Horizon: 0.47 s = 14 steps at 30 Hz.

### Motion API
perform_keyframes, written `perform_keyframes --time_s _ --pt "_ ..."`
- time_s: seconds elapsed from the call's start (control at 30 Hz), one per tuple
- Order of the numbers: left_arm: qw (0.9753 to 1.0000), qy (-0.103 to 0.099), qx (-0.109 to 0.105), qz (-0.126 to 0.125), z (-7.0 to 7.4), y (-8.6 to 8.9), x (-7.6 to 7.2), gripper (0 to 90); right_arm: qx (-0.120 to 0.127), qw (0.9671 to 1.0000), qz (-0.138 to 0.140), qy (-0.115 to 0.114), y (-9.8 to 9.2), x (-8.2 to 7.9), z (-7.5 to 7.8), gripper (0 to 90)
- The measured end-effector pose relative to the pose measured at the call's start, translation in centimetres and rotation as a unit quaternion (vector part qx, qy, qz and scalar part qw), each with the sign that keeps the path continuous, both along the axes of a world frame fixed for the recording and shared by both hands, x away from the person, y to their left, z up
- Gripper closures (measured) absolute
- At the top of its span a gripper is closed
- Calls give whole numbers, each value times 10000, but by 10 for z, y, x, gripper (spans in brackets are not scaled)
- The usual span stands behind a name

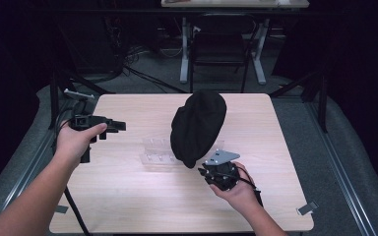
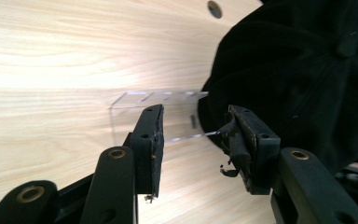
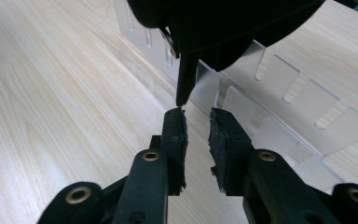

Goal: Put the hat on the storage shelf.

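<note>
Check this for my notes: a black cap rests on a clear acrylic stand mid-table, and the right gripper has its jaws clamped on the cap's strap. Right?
Not quite. The right gripper is not clamped: the right gripper view shows its jaws apart, with the cap's strap hanging just above them, ungripped. The rest holds: the black cap rests on the clear acrylic stand mid-table.

Both forearms are bare, no sleeves in sight. The left gripper (image 1: 109,127) is matte black with a dark cable trailing off it, and its jaws show brass-ringed pivot holes and ragged, worn pads. The right gripper (image 1: 220,173) is black too, topped by a grey three-cornered plate (image 1: 221,157).
</note>
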<state>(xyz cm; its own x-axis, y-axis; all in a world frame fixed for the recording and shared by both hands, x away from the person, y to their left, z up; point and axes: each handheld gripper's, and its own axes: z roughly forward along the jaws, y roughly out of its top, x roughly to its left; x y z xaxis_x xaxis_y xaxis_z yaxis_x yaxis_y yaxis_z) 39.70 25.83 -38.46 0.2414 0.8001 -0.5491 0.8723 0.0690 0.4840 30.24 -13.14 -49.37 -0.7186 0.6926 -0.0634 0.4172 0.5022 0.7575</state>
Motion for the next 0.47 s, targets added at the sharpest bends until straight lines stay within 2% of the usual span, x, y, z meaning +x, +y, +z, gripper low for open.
perform_keyframes --time_s 0.07,0.1,0.27,0.3,0.33,0.37,0.4,0.43,0.47 --pt "10000 -9 53 -23 -1 1 0 560 -47 10000 1 -39 -2 -3 1 742" --pt "9999 -74 153 31 -4 0 -2 556 -58 10000 -2 -42 -3 -5 1 735" --pt "9979 -220 608 -47 -14 1 -8 545 -107 9999 -23 -120 -11 -14 1 687" --pt "9979 -220 608 -47 -14 1 -8 542 -107 9999 -23 -120 -11 -14 1 687" --pt "9970 -288 721 -47 -18 1 -11 539 -124 9998 -60 -161 -16 -16 -1 650" --pt "9970 -288 721 -47 -18 1 -11 537 -124 9998 -60 -161 -16 -16 -1 650" --pt "9960 -369 808 -100 -23 3 -16 536 -55 9997 -65 -209 -23 -17 -1 580" --pt "9960 -369 808 -100 -23 3 -16 532 -55 9997 -65 -209 -23 -17 -1 580" --pt "9957 -399 832 -92 -28 4 -18 532 -29 9996 -41 -275 -26 -17 -1 537"
